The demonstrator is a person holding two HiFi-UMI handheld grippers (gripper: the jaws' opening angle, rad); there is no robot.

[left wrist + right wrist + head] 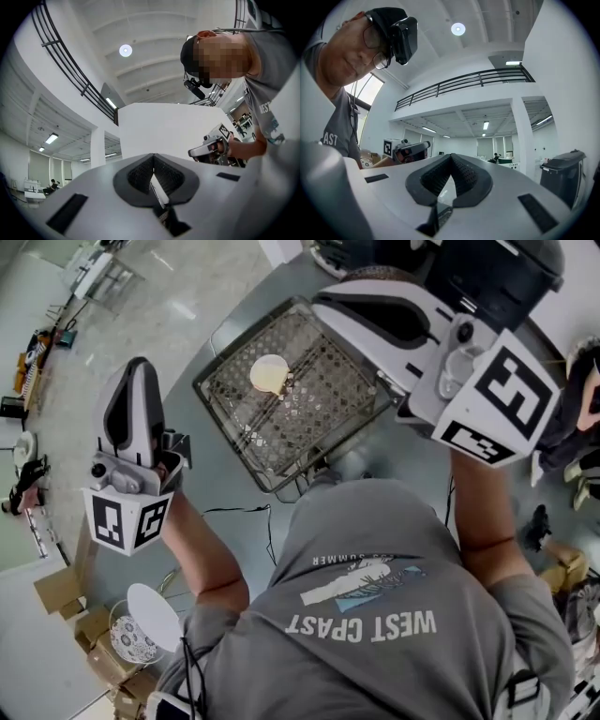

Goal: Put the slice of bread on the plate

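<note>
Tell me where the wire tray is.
Head view, upper centre: the wire tray sits on the grey table, just ahead of the person, with a pale round piece lying in it.

Grey table point(217, 465) — a wire rack point(323, 418) sits on it.

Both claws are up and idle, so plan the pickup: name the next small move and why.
Probably lower the right claw toward the pale round slice of bread, opening its jaws on the way. It and the left claw are shut, empty and raised, and the bread lies untouched on the metal wire rack, nearer the right claw.
</note>
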